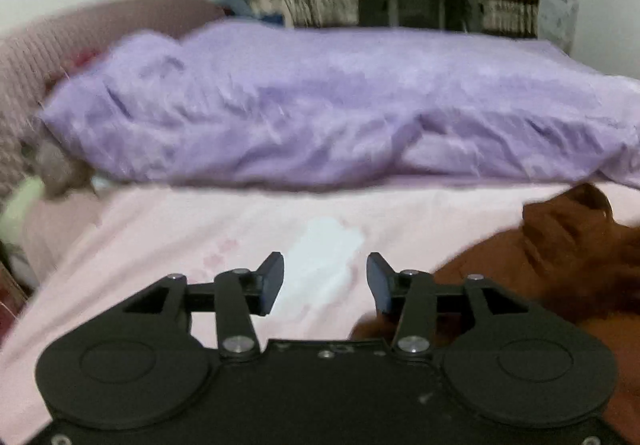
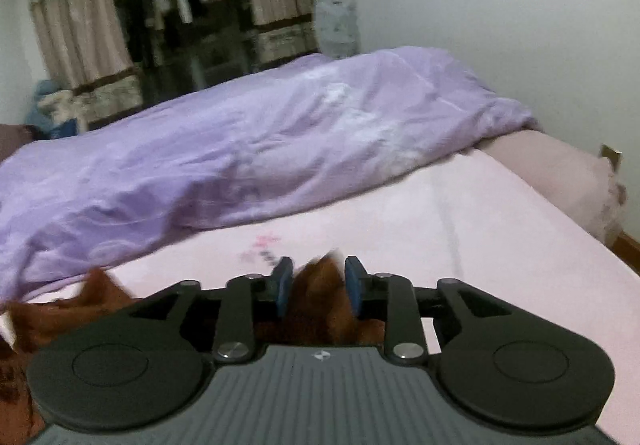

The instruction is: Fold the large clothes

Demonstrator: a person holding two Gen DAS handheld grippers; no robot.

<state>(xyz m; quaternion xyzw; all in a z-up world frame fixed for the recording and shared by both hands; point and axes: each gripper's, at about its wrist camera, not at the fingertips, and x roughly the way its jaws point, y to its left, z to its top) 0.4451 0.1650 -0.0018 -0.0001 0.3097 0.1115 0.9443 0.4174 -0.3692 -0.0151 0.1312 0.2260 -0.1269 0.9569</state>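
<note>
My right gripper [image 2: 314, 291] has its jaws pinching a bunched edge of the rust-brown fuzzy garment [image 2: 316, 297]; the cloth sticks up between the 2 blue pads. My left gripper [image 1: 325, 283] has its jaws spread wide with nothing between them, hanging over the pale pink bed sheet [image 1: 200, 229] just left of the same brown garment [image 1: 560, 265]. The garment lies crumpled on the bed, on the right of the left view and trailing off to the left of the right view, so it sits between my 2 tools. No flat layout and no crease visible anywhere, so I judge the fold barely started: 1 corner gripped, second grip not yet taken, spreading and all folds left. The rumpled lilac duvet [image 2: 240, 149] is heaped along the far side of the bed, apart from the garment. Frames blurry, garment type unclear.
</note>
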